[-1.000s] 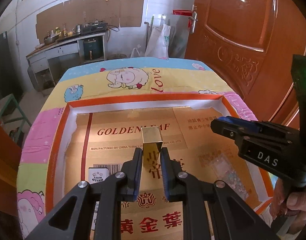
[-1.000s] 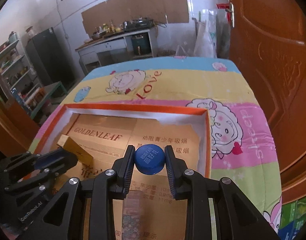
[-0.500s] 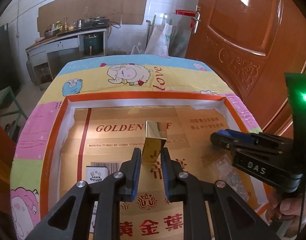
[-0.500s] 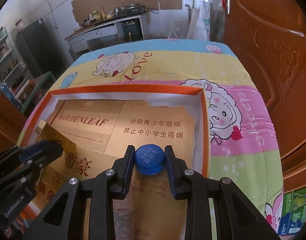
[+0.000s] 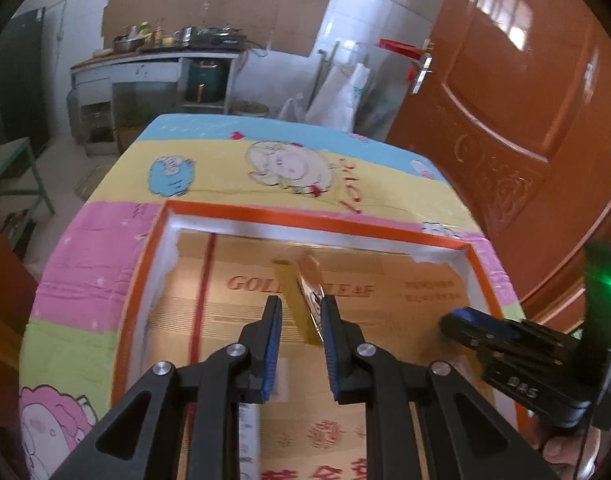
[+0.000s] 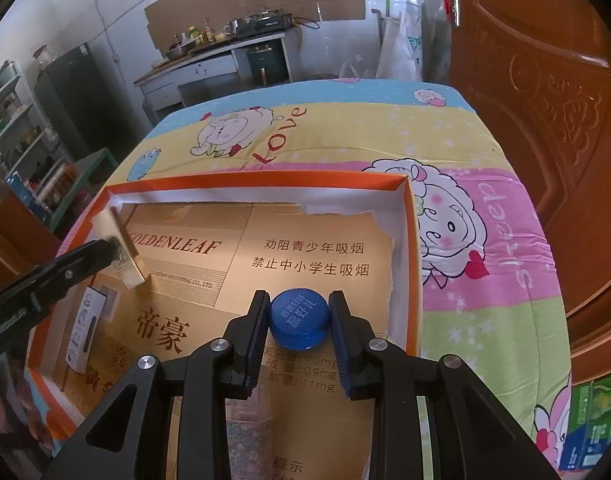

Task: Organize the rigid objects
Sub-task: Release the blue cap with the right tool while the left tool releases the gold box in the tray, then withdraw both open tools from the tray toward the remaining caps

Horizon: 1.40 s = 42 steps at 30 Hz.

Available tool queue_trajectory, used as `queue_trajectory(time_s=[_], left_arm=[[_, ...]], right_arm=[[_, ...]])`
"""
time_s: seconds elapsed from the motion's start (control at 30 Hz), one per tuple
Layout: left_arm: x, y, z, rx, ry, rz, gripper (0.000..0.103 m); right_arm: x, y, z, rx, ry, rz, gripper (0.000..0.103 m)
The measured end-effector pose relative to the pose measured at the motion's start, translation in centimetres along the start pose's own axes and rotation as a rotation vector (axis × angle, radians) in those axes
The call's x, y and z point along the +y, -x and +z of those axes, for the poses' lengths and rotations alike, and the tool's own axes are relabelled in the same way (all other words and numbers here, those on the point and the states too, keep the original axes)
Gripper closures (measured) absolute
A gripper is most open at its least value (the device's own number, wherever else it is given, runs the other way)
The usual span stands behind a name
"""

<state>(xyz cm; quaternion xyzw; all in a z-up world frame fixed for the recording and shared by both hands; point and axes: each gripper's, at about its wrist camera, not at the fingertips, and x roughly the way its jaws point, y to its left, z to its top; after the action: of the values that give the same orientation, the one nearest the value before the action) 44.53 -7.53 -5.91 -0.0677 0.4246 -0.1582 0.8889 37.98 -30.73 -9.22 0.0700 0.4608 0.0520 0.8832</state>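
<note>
Blue and ribbed, the bottle cap (image 6: 298, 319) sits pinched between the closed pads of the right claw (image 6: 297, 322), above the gold card lining of the orange-rimmed tray (image 6: 411, 240). The left claw (image 5: 301, 322) is nearly shut on a slim gold box (image 5: 299, 300), tilted and somewhat blurred, probably a cigarette pack, held over the tray's far left part. Both pieces seem mid-carry; next each needs lowering to a free spot, then release. Beyond lies the cartoon-sheep bedspread (image 6: 385, 136).
</note>
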Motion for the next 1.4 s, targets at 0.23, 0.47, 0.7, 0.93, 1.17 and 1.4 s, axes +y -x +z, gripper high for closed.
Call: queue_trajectory(time_s=[0.23, 0.47, 0.7, 0.93, 1.17, 1.4], left_arm=[[0.7, 0.2, 0.0, -0.010, 0.009, 0.001, 0.083], [0.2, 0.5, -0.2, -0.029, -0.015, 0.012, 0.083], [-0.2, 1.7, -0.4, -0.060, -0.044, 0.040, 0.061], [-1.2, 5.8, -1.0, -0.129, -0.082, 0.048, 0.061], [-1.8, 12.5, -3.3, -0.244, -0.159, 0.108, 0.061], [-0.9, 18.7, -7.2, -0.334, -0.162, 0.112, 0.061]], right_arm=[[0.1, 0.0, 0.0, 0.000, 0.003, -0.005, 0.072], [0.3, -0.3, 0.0, 0.002, 0.015, -0.034, 0.071], [0.2, 0.4, 0.1, -0.022, 0.002, -0.026, 0.055], [1.0, 3.7, -0.2, -0.098, 0.003, -0.027, 0.055], [3.2, 8.2, -2.0, -0.163, 0.022, -0.049, 0.055], [6.4, 13.4, -6.5, -0.208, 0.081, -0.058, 0.055]])
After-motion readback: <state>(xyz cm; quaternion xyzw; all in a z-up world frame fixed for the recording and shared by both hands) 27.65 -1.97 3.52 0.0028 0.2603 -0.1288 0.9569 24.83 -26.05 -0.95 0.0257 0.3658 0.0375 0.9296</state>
